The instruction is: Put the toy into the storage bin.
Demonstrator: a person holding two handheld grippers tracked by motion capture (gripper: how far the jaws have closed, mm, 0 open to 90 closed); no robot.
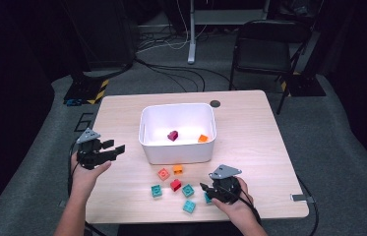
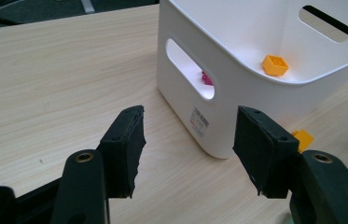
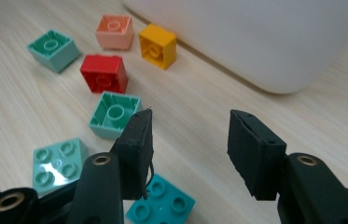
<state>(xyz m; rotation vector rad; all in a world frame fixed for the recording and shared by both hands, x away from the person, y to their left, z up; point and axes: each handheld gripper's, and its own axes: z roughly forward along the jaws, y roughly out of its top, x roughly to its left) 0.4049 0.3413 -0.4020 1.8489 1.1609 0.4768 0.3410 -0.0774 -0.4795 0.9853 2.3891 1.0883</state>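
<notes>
- Near the front edge of the table (image 1: pixel 122 196), under your right gripper (image 3: pixel 188 140), lies a teal brick (image 3: pixel 162 207), studs up; it is the brick nearest that gripper and reads as the next pick.
- Your right gripper's fingers (image 3: pixel 136 149) stand apart with nothing between them. The left finger hangs over the brick's near corner; whether it touches, I cannot tell. The brick sits off to the left of the gap, so I judge the gripper needs shifting before it closes.
- Around it, six more loose bricks lie spread out, each clear of its neighbours: a pale green brick (image 3: pixel 59 163), two green bricks (image 3: pixel 114 114) (image 3: pixel 52 49), a red brick (image 3: pixel 104 73), a pink brick (image 3: pixel 114 31) and a yellow brick (image 3: pixel 157 45) just beside the bin wall. The spacing leaves room for the fingers around each.
- Behind them the white bin (image 1: pixel 144 132) stands at mid-table, holding a magenta brick (image 1: pixel 172 135) and an orange brick (image 1: pixel 202 138); sorting appears barely begun.
- Your left gripper (image 2: pixel 188 140) waits beside the bin's left end, fingers (image 2: pixel 125 149) wide apart and empty, aimed at the handle slot, well placed to steady the bin.
</notes>
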